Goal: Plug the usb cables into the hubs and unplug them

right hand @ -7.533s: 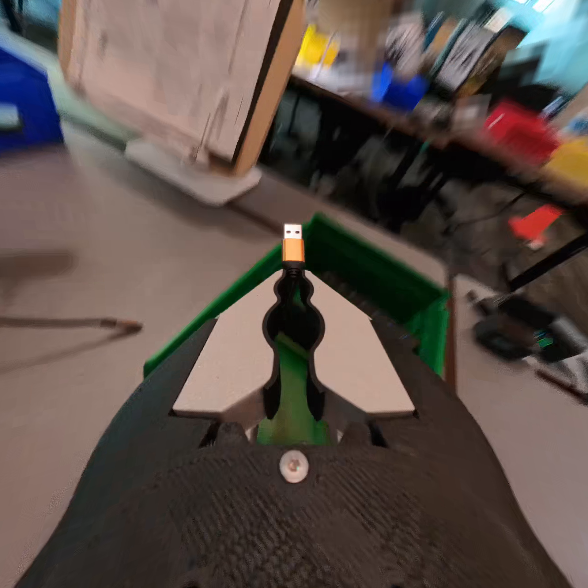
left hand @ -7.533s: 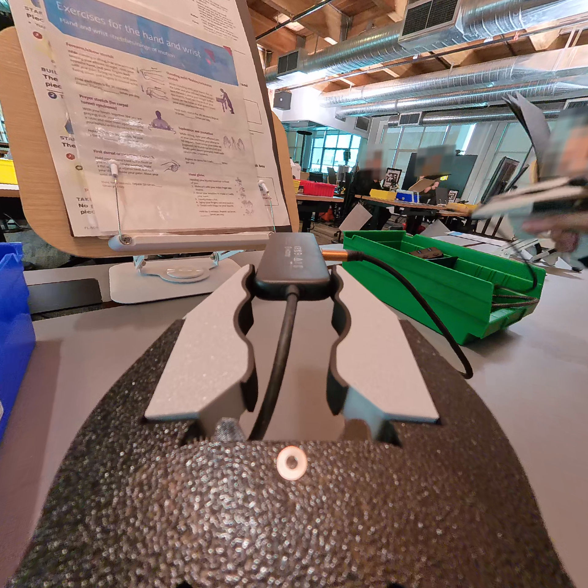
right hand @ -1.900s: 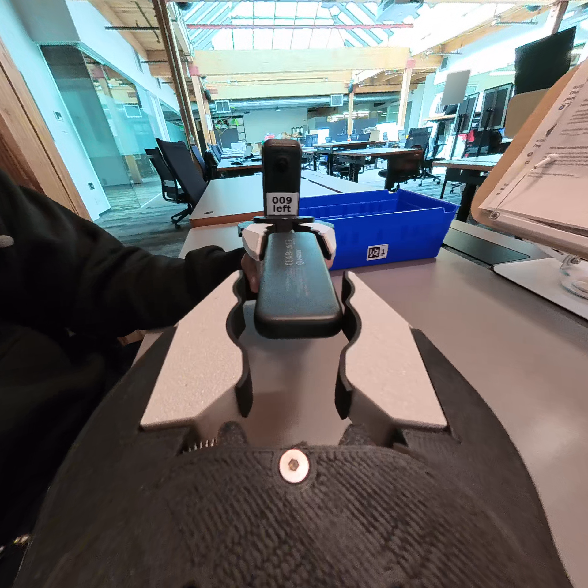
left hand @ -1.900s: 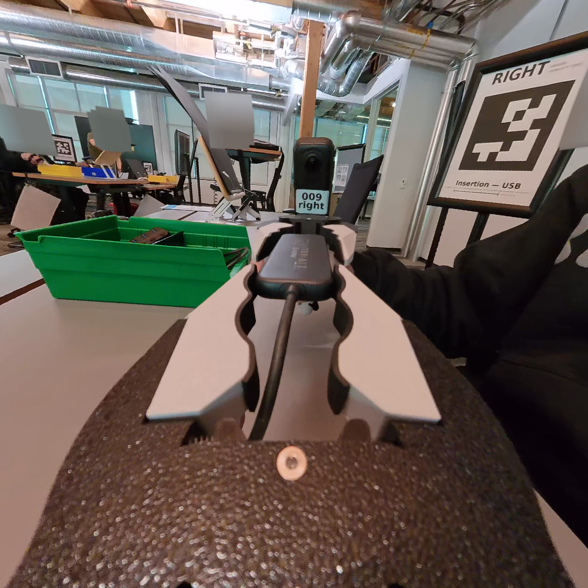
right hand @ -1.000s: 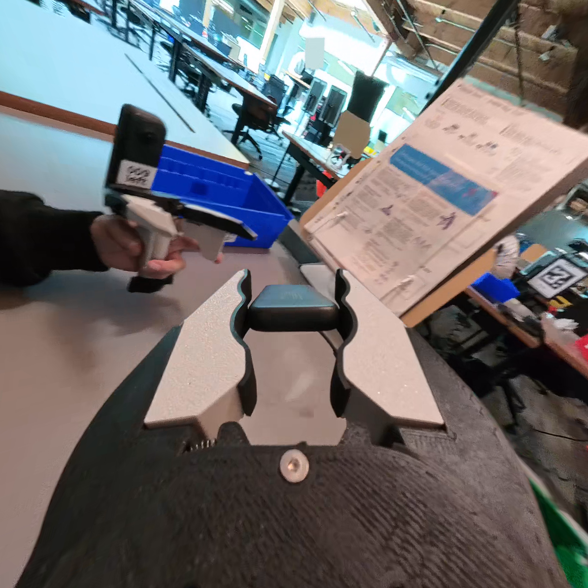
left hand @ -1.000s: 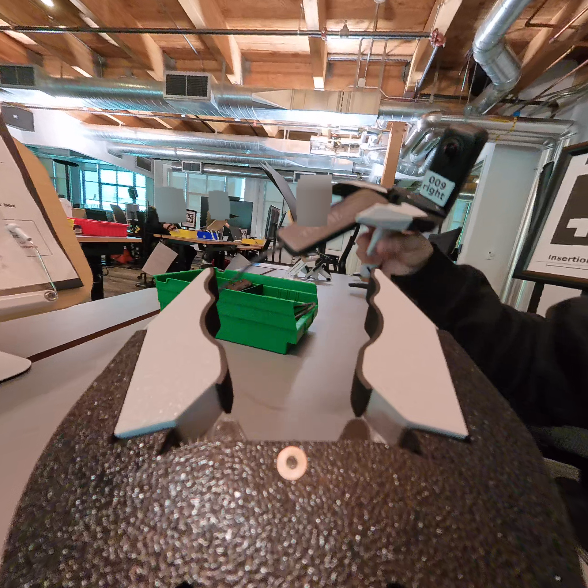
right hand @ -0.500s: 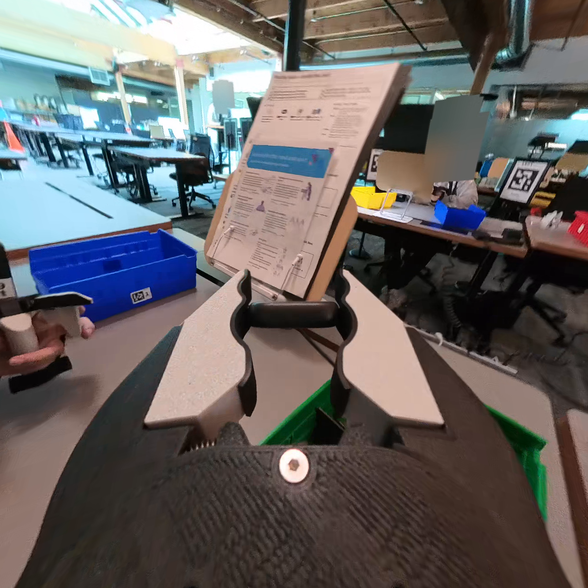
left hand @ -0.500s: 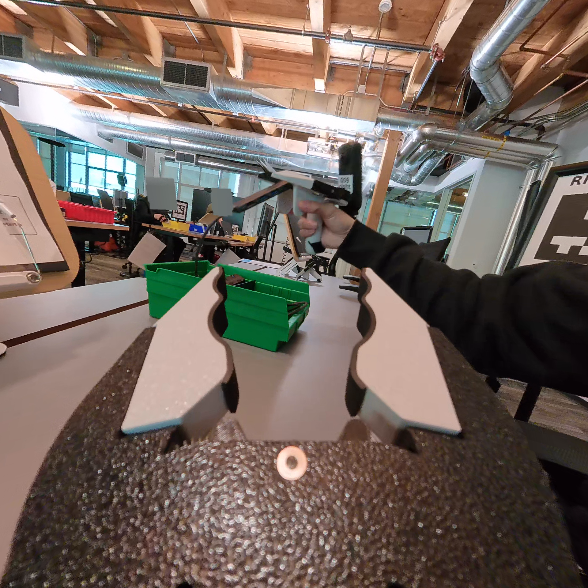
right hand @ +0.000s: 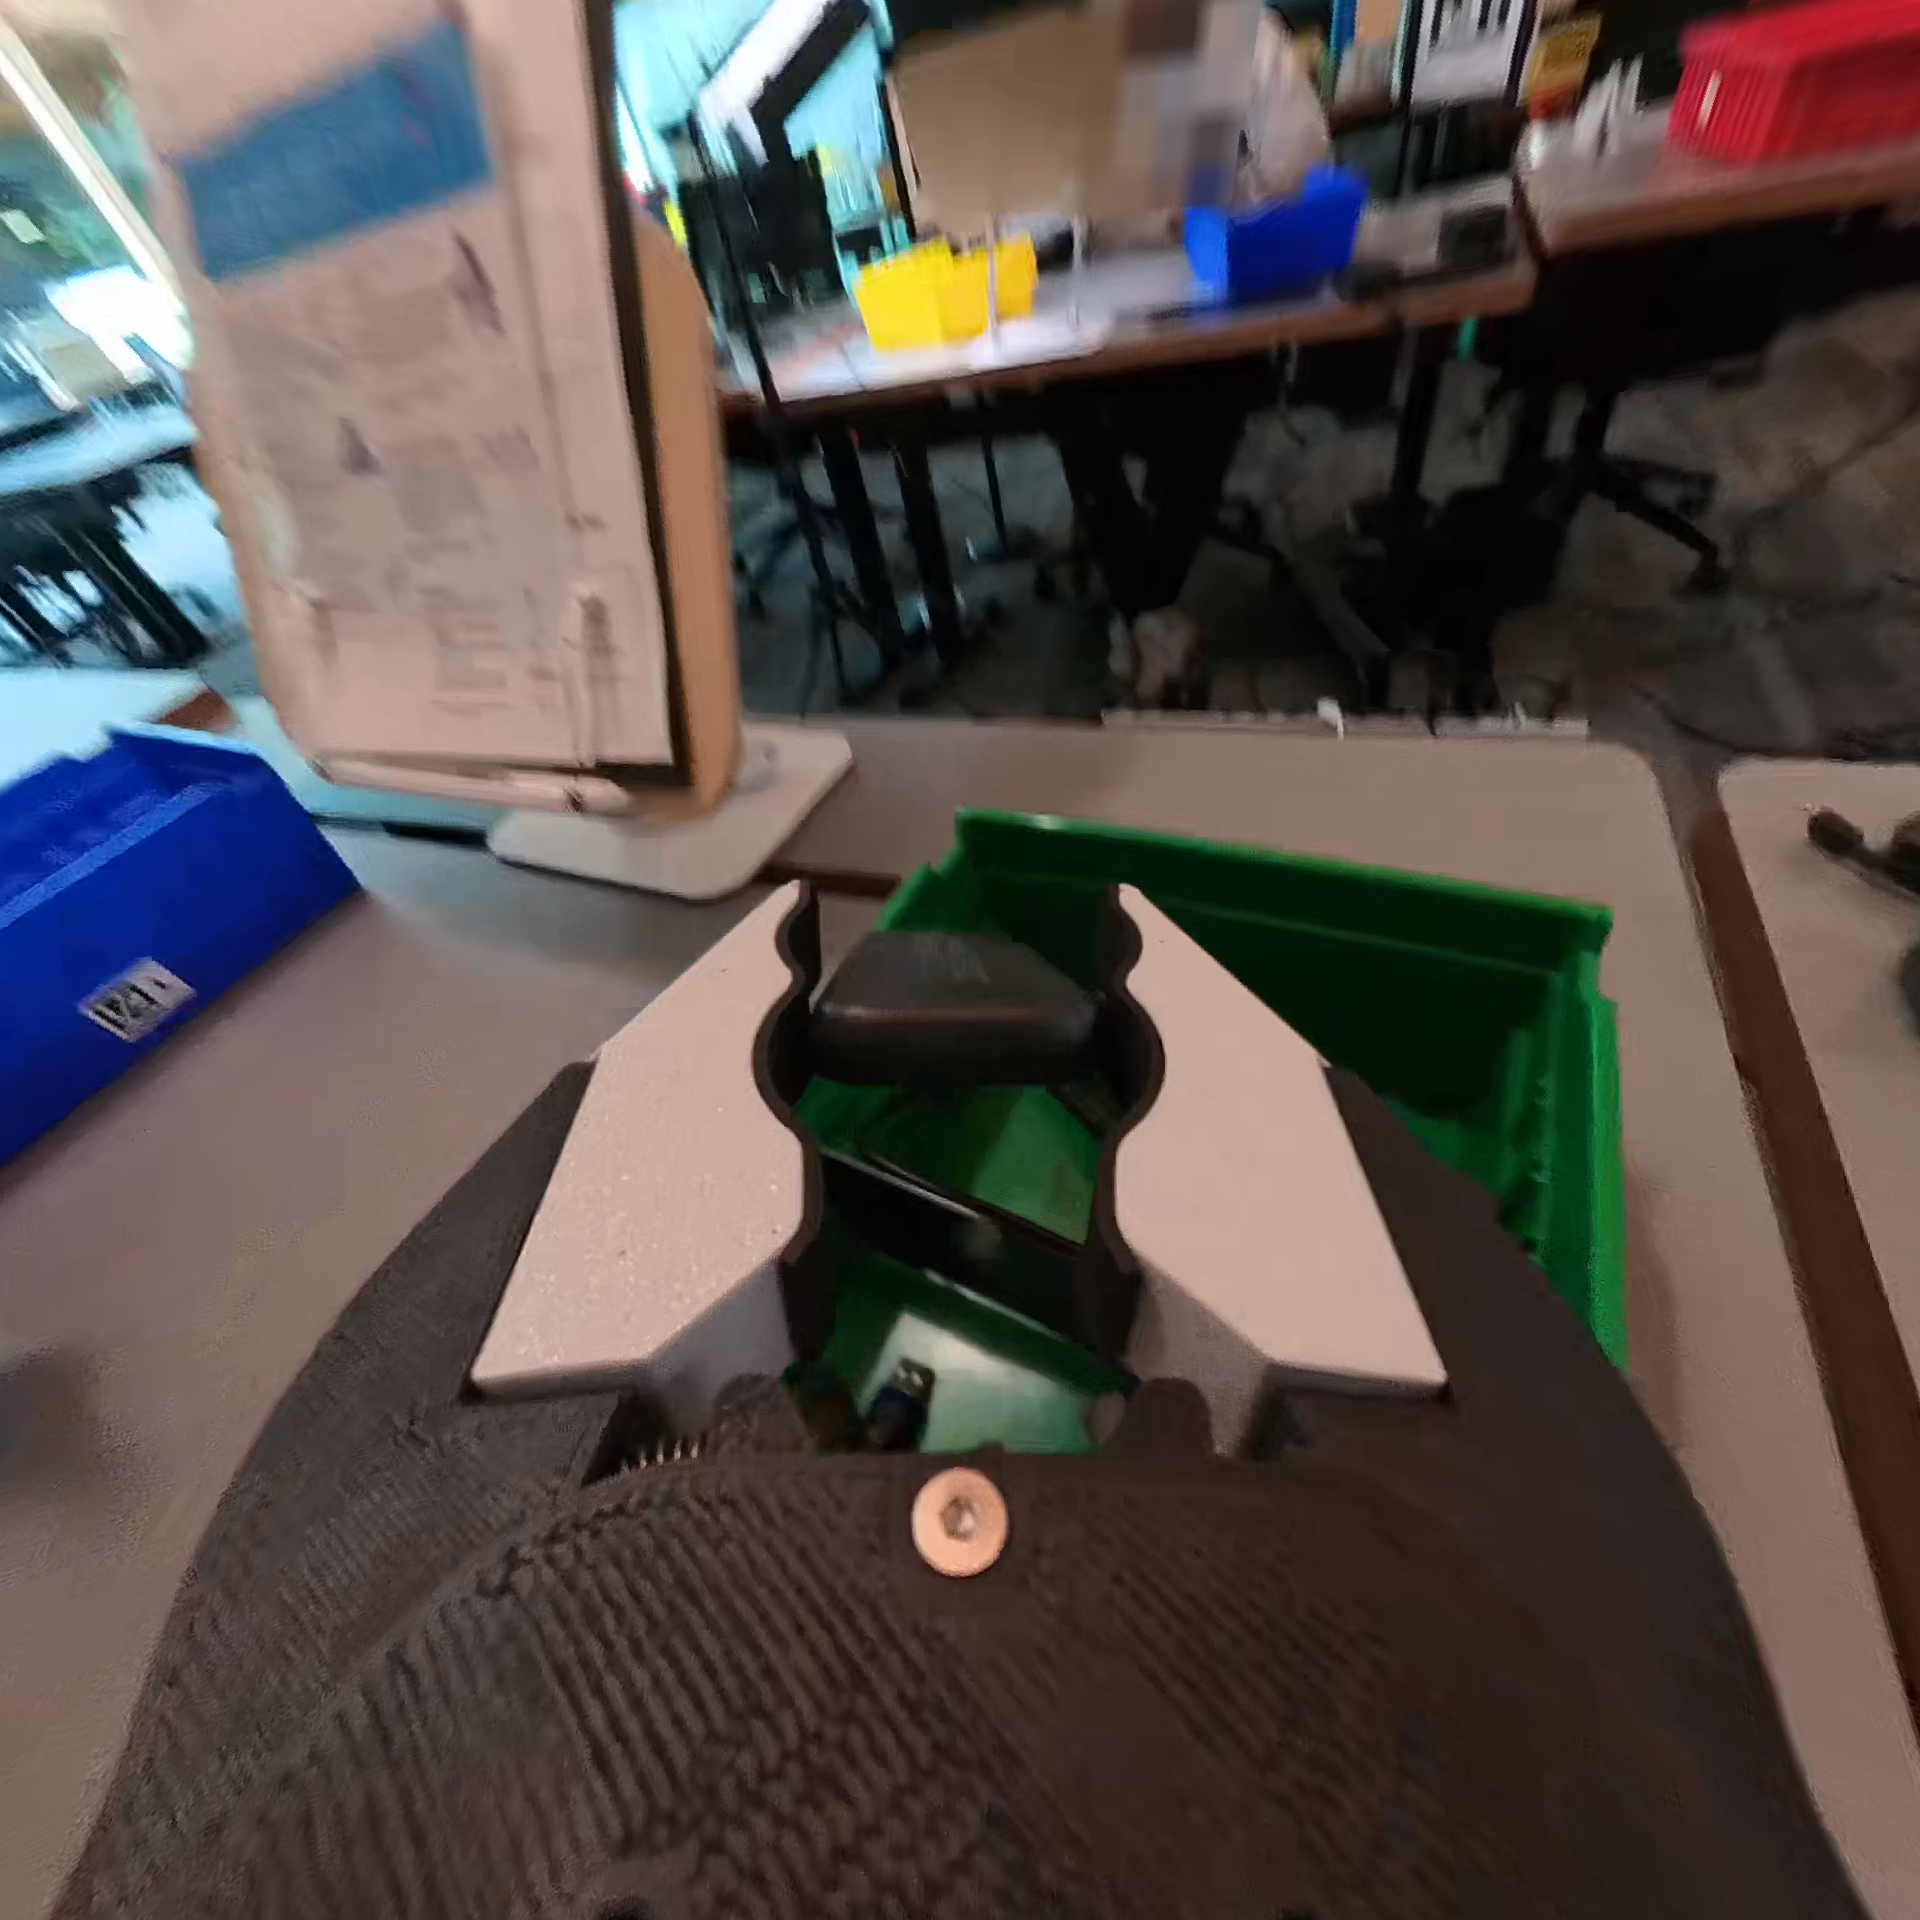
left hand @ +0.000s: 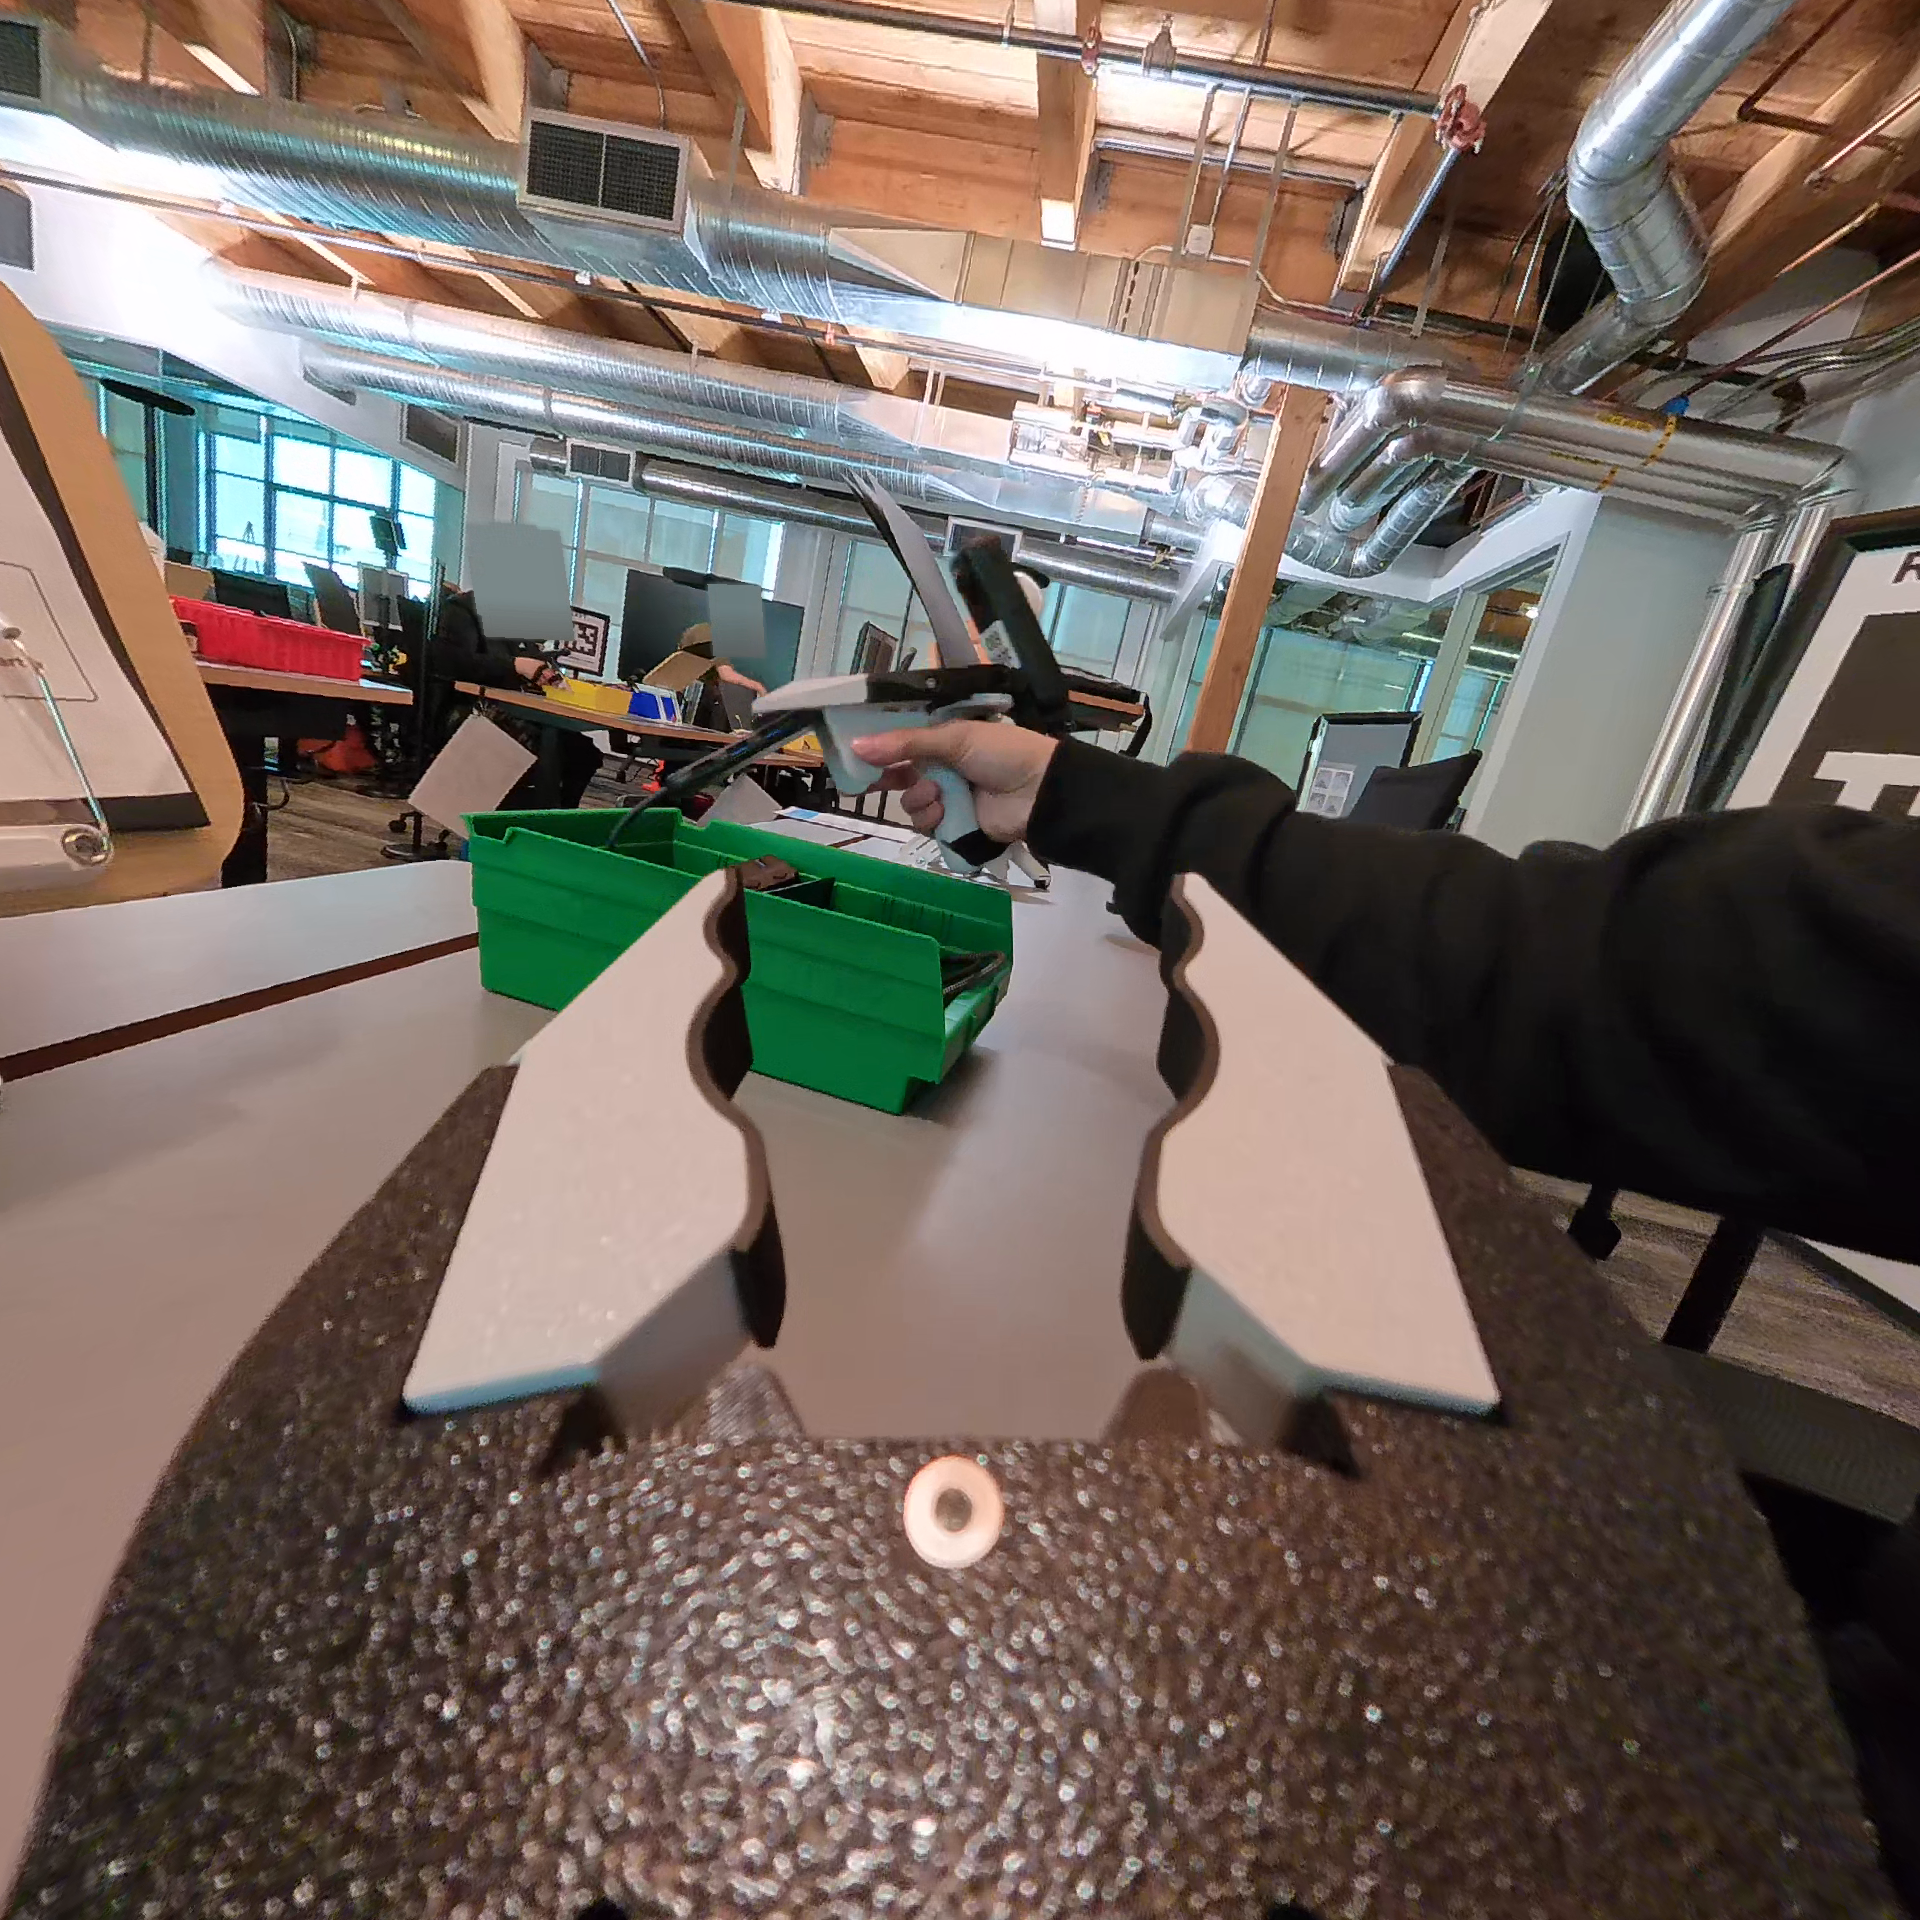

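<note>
Only blurred, unreadable hub (right hand: 951,1006) markings.

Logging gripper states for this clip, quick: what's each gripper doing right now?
Left gripper: open, holding nothing.
Right gripper: shut on the black USB hub, held over the green bin.

Blue bin (right hand: 156,914) (left), document stand (right hand: 665,831) behind

The right gripper (right hand: 961,987) holds a flat black plastic USB hub (right hand: 951,1008) tilted above the green plastic bin (right hand: 1455,997).
</note>
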A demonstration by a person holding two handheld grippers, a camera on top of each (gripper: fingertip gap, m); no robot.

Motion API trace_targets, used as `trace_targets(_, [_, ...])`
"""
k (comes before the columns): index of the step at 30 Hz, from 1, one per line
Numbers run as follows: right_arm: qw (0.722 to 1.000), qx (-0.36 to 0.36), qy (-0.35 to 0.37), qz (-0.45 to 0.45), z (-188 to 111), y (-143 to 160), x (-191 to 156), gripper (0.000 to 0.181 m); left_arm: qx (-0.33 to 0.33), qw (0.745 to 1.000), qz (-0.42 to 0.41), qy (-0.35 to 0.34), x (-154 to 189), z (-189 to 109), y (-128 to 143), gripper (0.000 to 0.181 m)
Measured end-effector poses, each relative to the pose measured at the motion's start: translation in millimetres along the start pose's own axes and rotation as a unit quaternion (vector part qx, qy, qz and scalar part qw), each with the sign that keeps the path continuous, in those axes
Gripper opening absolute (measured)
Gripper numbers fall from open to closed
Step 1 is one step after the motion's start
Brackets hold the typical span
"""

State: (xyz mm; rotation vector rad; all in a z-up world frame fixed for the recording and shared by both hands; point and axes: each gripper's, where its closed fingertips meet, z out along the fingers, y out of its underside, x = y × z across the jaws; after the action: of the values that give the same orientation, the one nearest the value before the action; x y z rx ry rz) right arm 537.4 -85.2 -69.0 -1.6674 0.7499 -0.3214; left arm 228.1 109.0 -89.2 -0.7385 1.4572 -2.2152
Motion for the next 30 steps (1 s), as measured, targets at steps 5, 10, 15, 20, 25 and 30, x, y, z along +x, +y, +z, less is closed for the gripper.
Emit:
trace_targets(5, [0.986, -0.137, 0.070, -0.070, 18, 46, 33, 0.053, -0.009, 1.000, 0.002, 0.004, 3, 2, 4, 0.078])
trace_targets(10, [0.942, -0.215, 0.155, -0.203, 12, 69, 68, 0.053, -0.021, 1.000, 0.006, 0.006, 4, 4, 11, 0.077])
trace_targets(15, [0.942, -0.143, 0.209, -0.218, -26, 47, 55, 0.054, -0.049, 0.999, 0.007, 0.011, 10, 11, 24, 0.077])
trace_targets(20, [0.973, -0.077, 0.118, -0.180, -79, 76, -29, 0.068, -0.128, 0.986, 0.074, -0.081, -2, 31, 53, 0.071])
trace_targets(25, [0.968, -0.054, 0.174, -0.170, -108, 108, -33, 0.077, -0.241, 0.939, 0.086, -0.230, -30, 83, 106, 0.064])
trace_targets(30, [0.938, -0.022, 0.323, -0.122, -144, 100, 30, 0.089, -0.278, 0.930, 0.099, -0.220, -11, 163, 135, 0.084])
